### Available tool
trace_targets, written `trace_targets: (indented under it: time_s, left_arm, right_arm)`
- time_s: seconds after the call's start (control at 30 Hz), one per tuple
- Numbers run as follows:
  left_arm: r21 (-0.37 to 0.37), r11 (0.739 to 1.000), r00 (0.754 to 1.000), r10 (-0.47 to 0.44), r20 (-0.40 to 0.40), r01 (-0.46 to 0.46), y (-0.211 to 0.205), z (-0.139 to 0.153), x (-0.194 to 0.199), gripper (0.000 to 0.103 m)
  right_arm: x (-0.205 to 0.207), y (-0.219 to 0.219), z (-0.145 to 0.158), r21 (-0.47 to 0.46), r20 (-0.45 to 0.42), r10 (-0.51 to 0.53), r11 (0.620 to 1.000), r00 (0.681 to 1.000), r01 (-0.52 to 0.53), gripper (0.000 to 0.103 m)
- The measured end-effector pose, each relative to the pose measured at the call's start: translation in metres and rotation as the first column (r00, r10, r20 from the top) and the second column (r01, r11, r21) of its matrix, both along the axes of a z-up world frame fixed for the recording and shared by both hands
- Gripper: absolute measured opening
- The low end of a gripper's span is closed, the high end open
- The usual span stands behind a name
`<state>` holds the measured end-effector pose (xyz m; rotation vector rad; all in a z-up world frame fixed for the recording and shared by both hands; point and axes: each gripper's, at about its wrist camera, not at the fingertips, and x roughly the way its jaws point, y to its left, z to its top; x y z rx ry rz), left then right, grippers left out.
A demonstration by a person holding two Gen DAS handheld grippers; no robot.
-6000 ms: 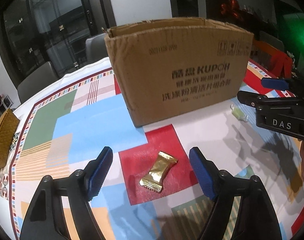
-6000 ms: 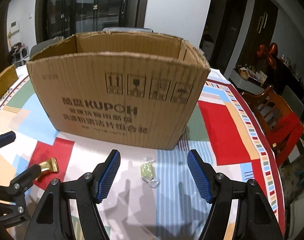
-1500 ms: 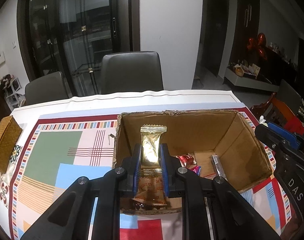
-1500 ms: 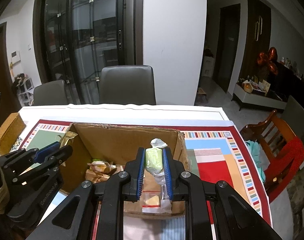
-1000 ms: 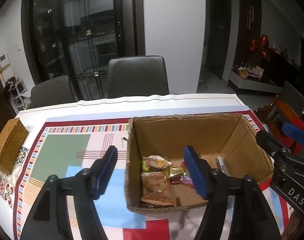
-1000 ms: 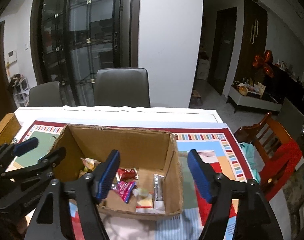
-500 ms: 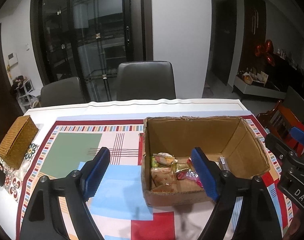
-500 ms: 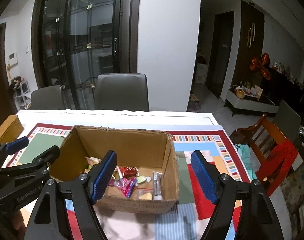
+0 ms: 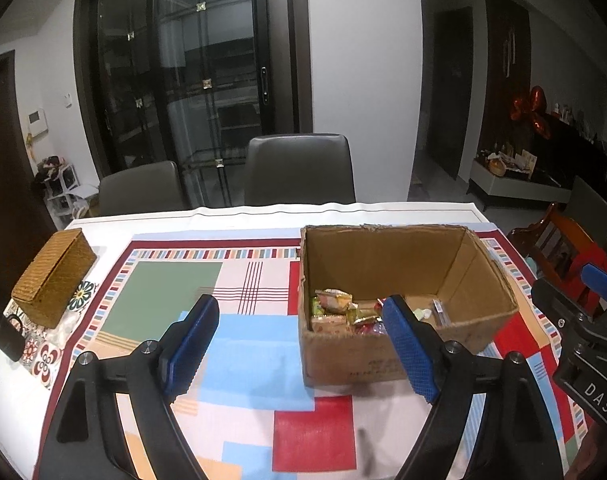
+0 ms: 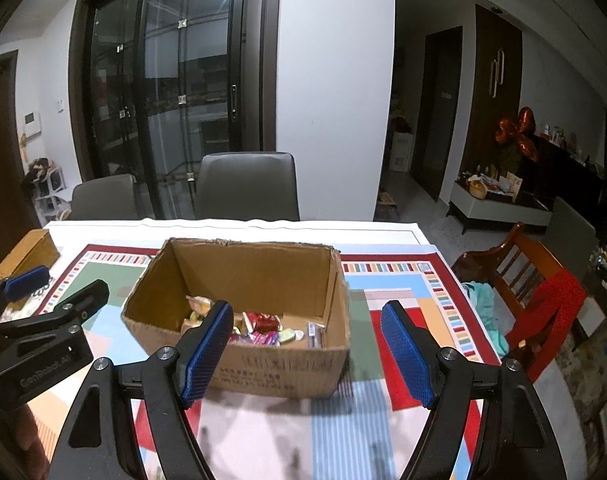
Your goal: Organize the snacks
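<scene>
An open cardboard box [image 9: 383, 256] stands on the patterned tablecloth and holds several wrapped snacks [image 9: 335, 304]. My left gripper [image 9: 299, 308] hangs open and empty in front of the box's near left corner, back from it and above the table. In the right wrist view the same box [image 10: 255, 272] shows red, pink and pale green wrappers [image 10: 263, 326] on its floor. My right gripper [image 10: 306, 310] is open and empty before the box's near wall. Each gripper shows at the edge of the other's view: the right one [image 9: 583, 320], the left one [image 10: 43, 320].
A woven straw box [image 9: 53, 276] sits at the table's far left, with a dark object [image 9: 5, 334] near the edge. Two dark chairs [image 9: 299, 168] stand behind the table. A wooden chair with red cloth [image 10: 543, 292] stands to the right.
Both grippers let go of their candies over the box, the gold one and the green one, which now lie inside. Both then drew back and slightly up, so the box looks smaller.
</scene>
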<state>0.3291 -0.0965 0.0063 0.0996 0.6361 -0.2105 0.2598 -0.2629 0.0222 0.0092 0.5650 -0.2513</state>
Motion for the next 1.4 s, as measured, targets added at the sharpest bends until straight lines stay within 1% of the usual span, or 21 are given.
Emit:
trace_targets:
  time_s: [0.27,0.73,0.93,1.1,1.27,1.4]
  left_arm:
    - [-0.004,1.000,0.999,0.003,0.045,-0.003,0.006,0.003,-0.042,0.085]
    - [0.000,1.000,0.998,-0.019,0.066,0.019,0.021,-0.004,-0.100,0.085]
    - [-0.004,1.000,0.997,-0.011,0.071,0.012,0.032,-0.011,-0.127,0.085]
    - [-0.008,1.000,0.997,0.004,0.072,-0.004,0.042,-0.021,-0.150,0.085]
    - [-0.009,1.000,0.997,0.017,0.071,-0.017,0.050,-0.031,-0.173,0.086]
    - [-0.024,0.999,0.997,0.025,0.076,-0.023,0.058,-0.035,-0.192,0.086]
  right_arm:
    - [-0.035,0.000,-0.003,0.003,0.021,-0.007,1.000,1.000,0.007,0.077]
    - [-0.095,0.007,-0.015,0.021,0.039,-0.030,0.999,0.999,0.030,0.077]
    - [-0.119,0.016,-0.020,0.013,0.044,-0.030,0.999,0.999,0.029,0.077]
    - [-0.140,0.027,-0.023,-0.016,0.056,-0.022,1.000,0.998,0.023,0.077]
    - [-0.161,0.032,-0.029,-0.015,0.068,-0.028,0.999,0.997,0.029,0.077]
    - [-0.175,0.036,-0.035,-0.018,0.081,-0.030,0.999,0.996,0.031,0.077]
